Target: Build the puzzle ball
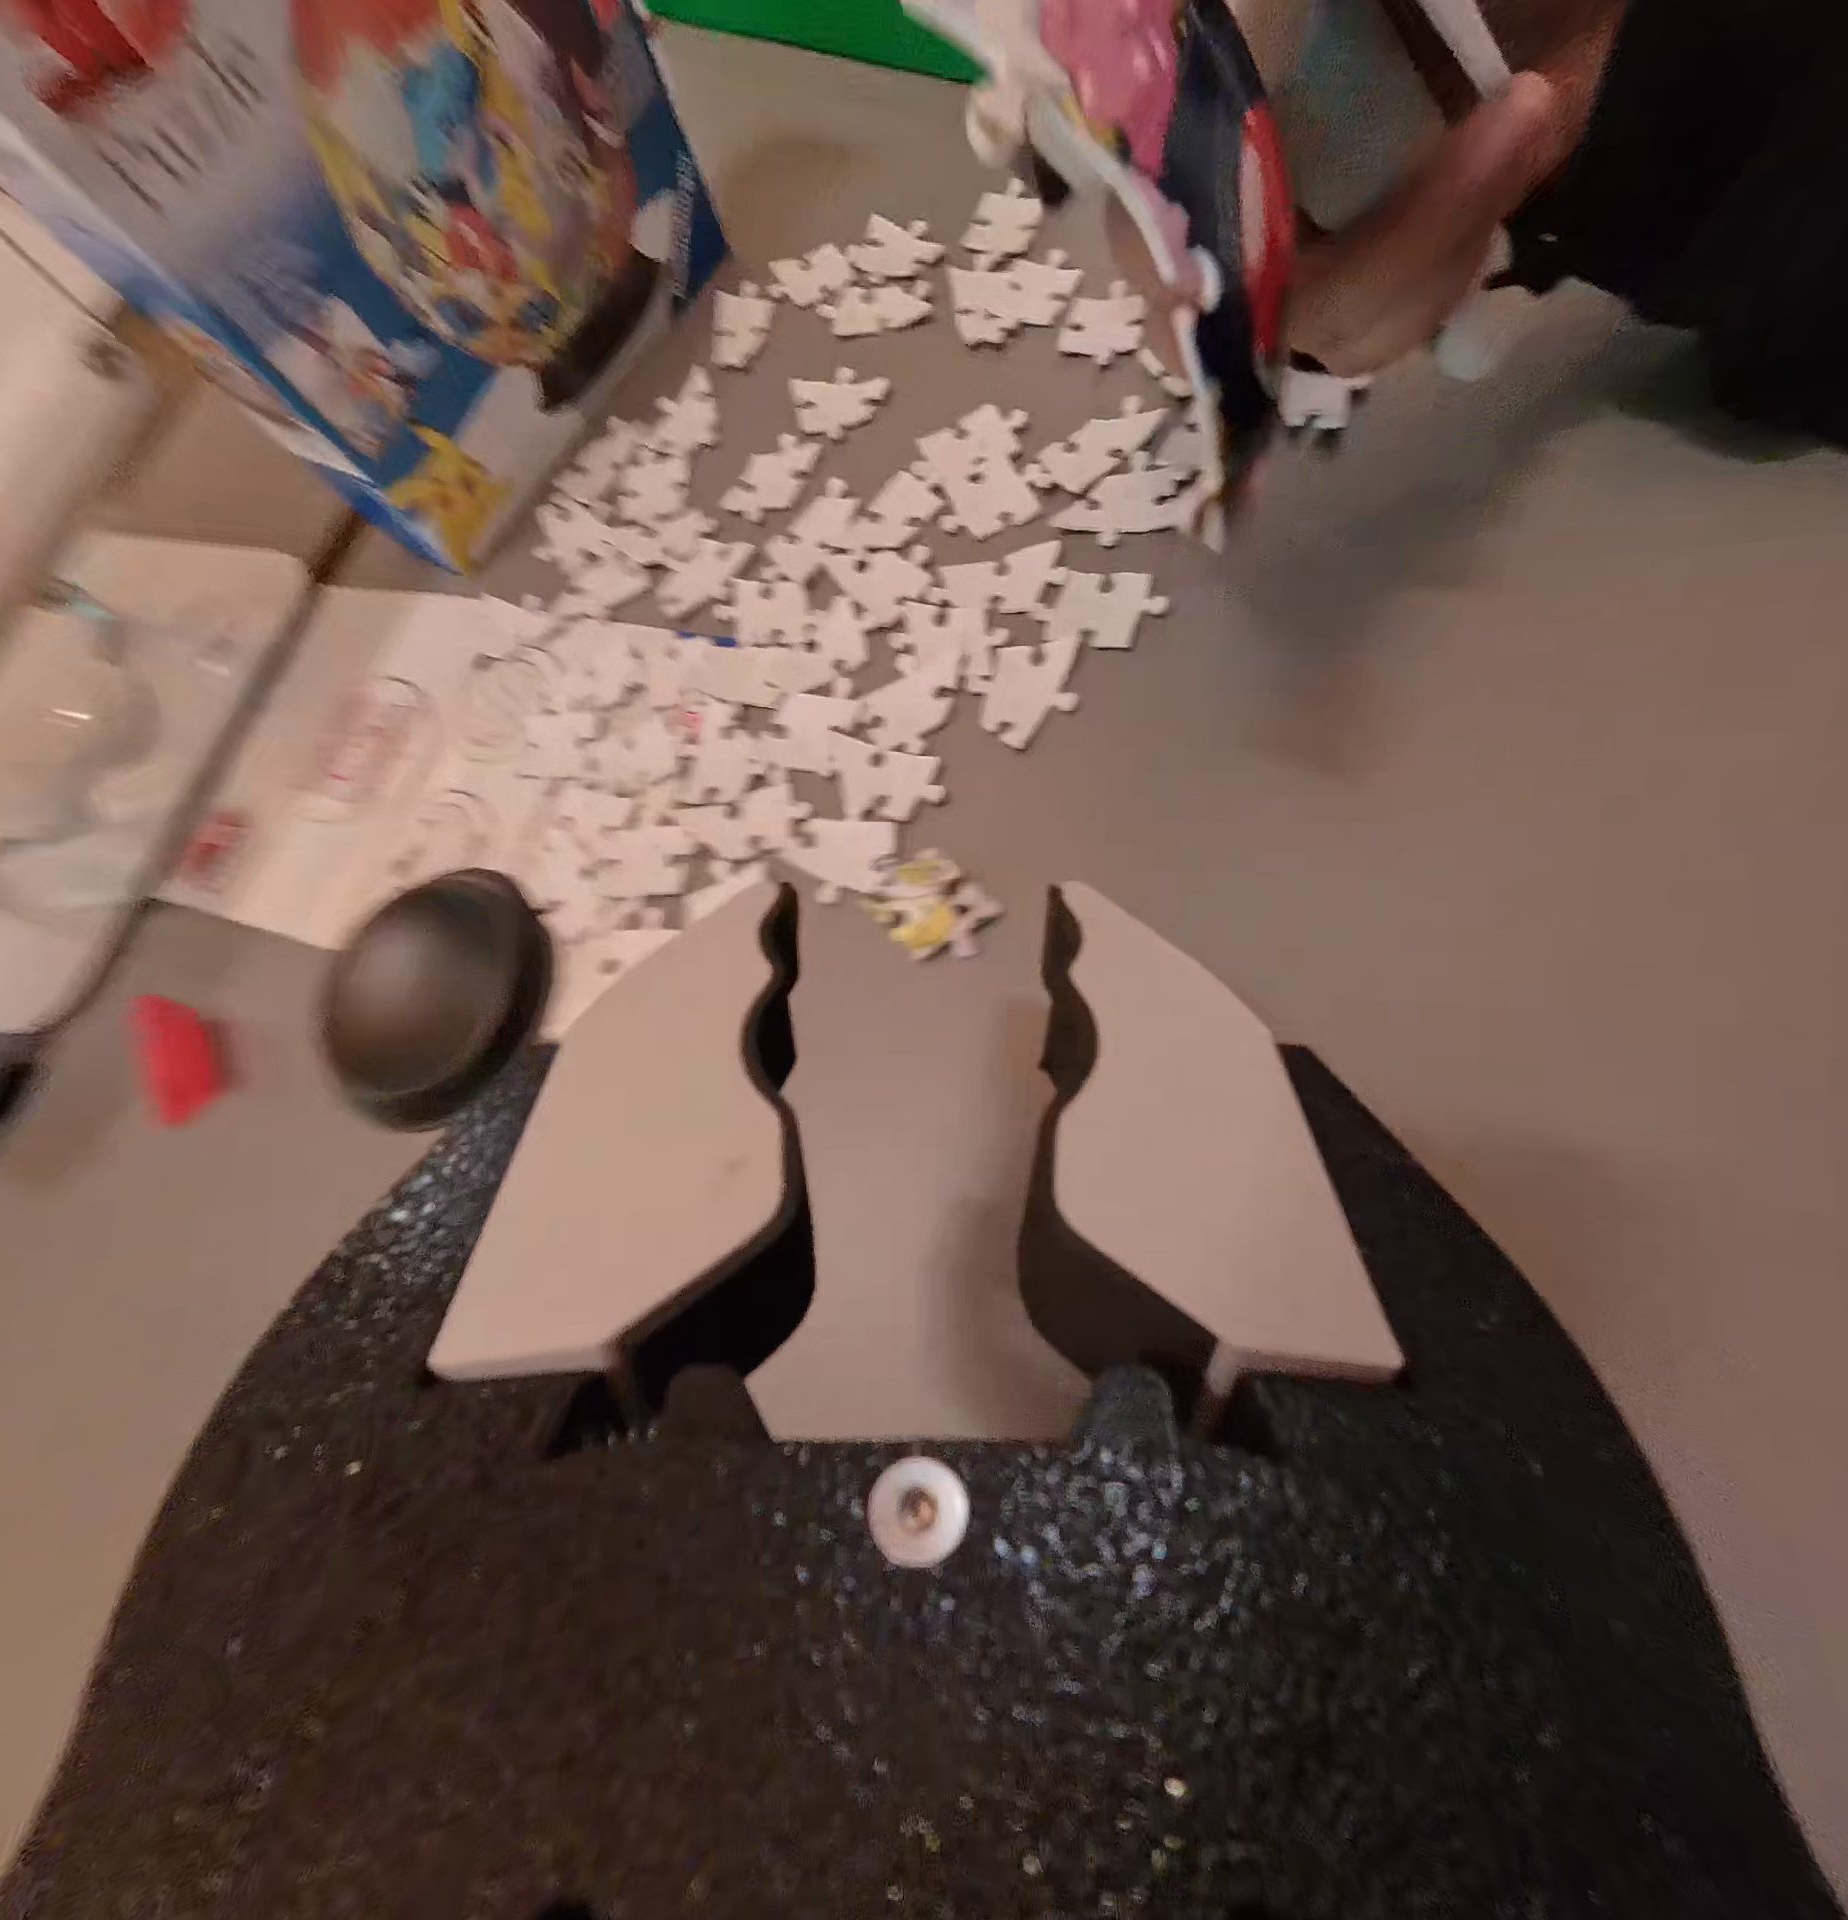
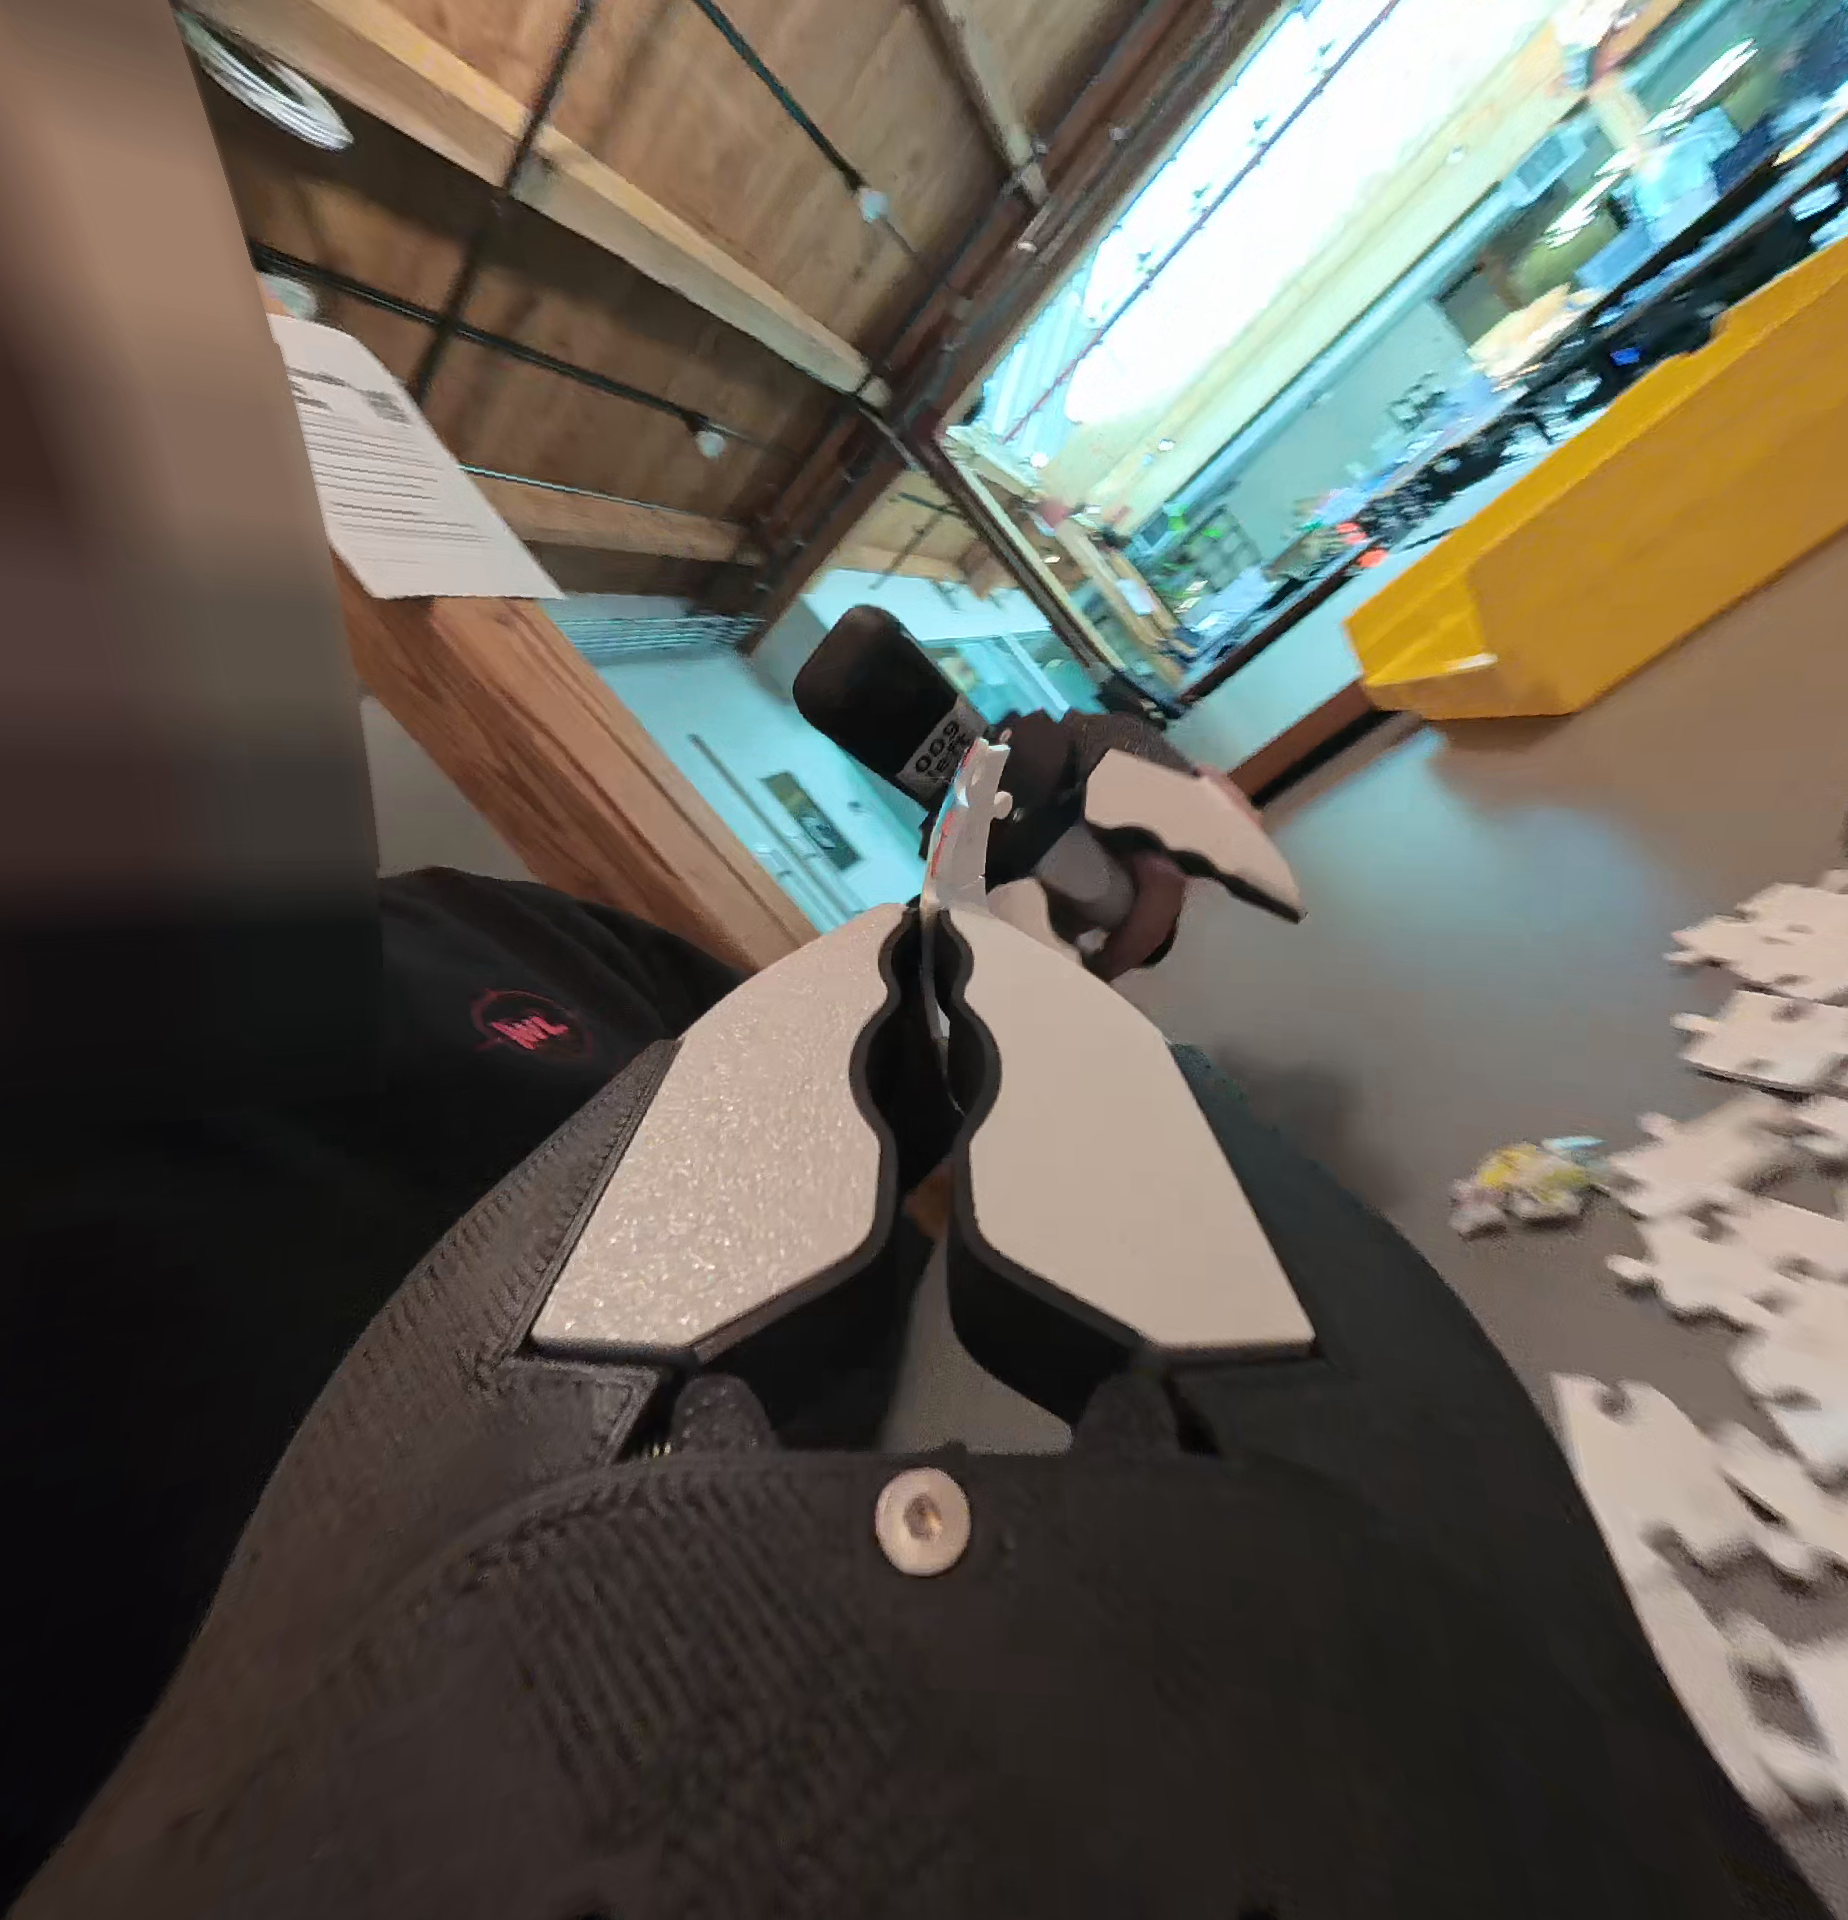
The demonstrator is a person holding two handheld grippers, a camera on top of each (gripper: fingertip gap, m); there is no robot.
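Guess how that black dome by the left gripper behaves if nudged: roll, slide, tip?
The black dome looks rounded and glossy, so it would probably rock or roll rather than stay put. The smooth shell may slip between flat fingers. It seems hollow, likely light. The left gripper is open and not touching it.

Puzzle box (image 1: 380,208) cut off at top & left edge, artwork smeared by blur. Joined puzzle section (image 1: 1190,208) top right blurred, partly out of frame. Small red thing (image 1: 177,1055) too blurred to ID. Right wrist view: loose pieces (image 2: 1751,1226) blurred, cut by right edge; held piece (image 2: 967,821) mostly hidden btw fingers
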